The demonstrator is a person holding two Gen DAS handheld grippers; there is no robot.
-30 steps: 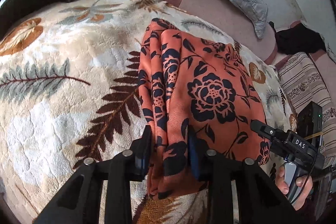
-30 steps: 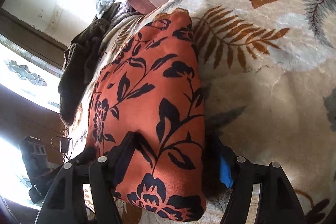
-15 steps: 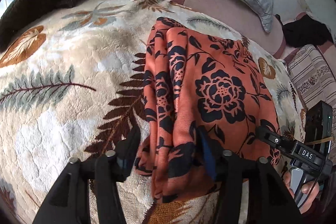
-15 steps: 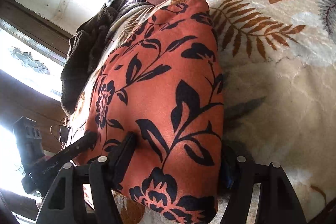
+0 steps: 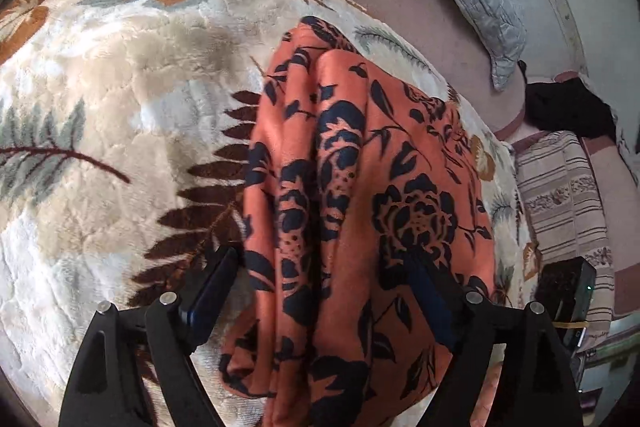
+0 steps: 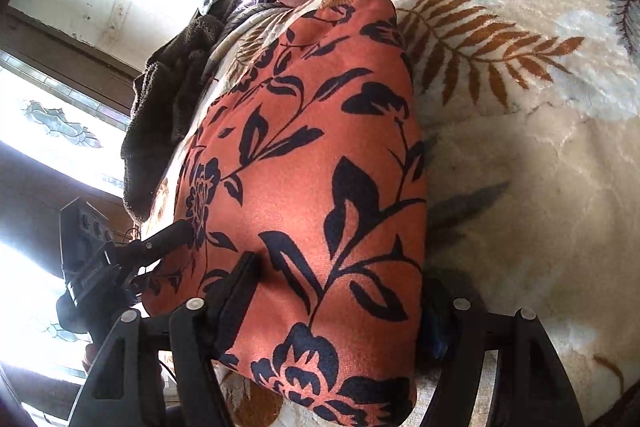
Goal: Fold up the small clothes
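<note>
L gripper [image 5: 320, 291]: jaws just opened wide, straddling folded orange floral cloth [image 5: 360, 207], not pinching | R gripper [image 6: 340, 299]: wide, cloth's other end between pads, grip unclear | cloth on leaf-print blanket [image 5: 120, 107]

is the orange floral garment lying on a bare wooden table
No, the orange floral garment lies on a plush cream blanket printed with leaves.

left gripper [image 5: 320, 291] jaws just opened wide, released orange floral cloth [image 5: 360, 207] fold
</note>
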